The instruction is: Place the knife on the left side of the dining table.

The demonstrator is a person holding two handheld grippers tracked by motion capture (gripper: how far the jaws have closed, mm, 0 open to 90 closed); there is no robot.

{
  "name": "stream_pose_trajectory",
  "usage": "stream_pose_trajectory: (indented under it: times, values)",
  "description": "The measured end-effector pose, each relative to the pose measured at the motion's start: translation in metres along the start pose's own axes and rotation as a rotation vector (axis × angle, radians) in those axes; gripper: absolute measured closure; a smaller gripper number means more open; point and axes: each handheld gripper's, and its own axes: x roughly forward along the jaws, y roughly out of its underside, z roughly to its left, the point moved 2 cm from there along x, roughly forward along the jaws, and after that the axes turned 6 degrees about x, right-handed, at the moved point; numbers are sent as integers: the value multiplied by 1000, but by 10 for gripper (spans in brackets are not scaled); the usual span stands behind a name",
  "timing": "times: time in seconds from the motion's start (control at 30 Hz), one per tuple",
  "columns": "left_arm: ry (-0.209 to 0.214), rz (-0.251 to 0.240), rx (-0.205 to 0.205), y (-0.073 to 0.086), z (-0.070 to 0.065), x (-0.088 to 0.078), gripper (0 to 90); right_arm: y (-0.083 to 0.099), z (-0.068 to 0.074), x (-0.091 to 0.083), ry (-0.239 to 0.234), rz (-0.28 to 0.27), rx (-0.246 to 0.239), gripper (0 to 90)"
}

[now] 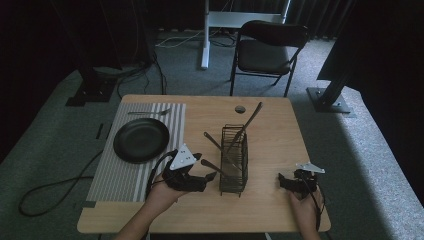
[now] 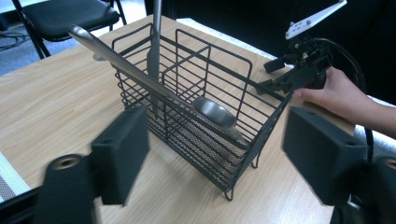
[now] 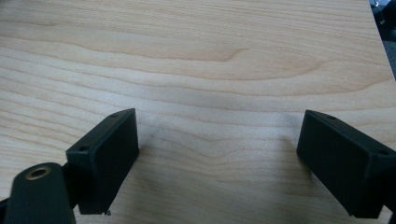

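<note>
1. The left gripper (image 1: 212,176) sits just to the left of a black wire basket (image 1: 234,159) on the table (image 1: 270,210) – its jaws are spread, with nothing pinched between them.
2. Seen along the left gripper's own jaws, the basket (image 2: 201,107) stands straight ahead and close, between the two pads but apart from them.
3. A ladle (image 2: 154,88) lies slanted in the basket, its bowl down near the gripper's end and its handle rising up and away over the far rim.
4. A second utensil (image 2: 155,46) stands nearly upright in the basket's far compartment.
5. The right gripper (image 1: 284,181) rests on the table on the basket's other side, well apart from it – its jaws are spread wide over bare wood (image 3: 210,93).
6. Behind and to the left of the left gripper lies a black plate (image 1: 141,140) on a striped mat (image 1: 115,175).
</note>
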Motion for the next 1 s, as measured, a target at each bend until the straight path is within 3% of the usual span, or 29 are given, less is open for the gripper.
stream_pose_trajectory:
  times: [0.17, 0.47, 0.53, 0.6, 0.87, 1.0]
  values:
    - [16, -5, -6, 1, 0, 2, 423, 0, 0, 0, 0, 0, 0, 119]
    - [22, -22, -18, 1, 0, 2, 590, 0, 0, 0, 0, 0, 0, 119]
    - [19, -17, -27, 2, 0, 2, 672, 0, 0, 0, 0, 0, 0, 120]
    - [14, -18, -26, 2, 0, 2, 693, 0, 0, 0, 0, 0, 0, 120]
    - [76, -38, -26, -1, -1, 1, 788, 0, 0, 0, 0, 0, 0, 120]
    - [111, -39, 5, -8, -6, 3, 809, 0, 0, 0, 0, 0, 0, 120]
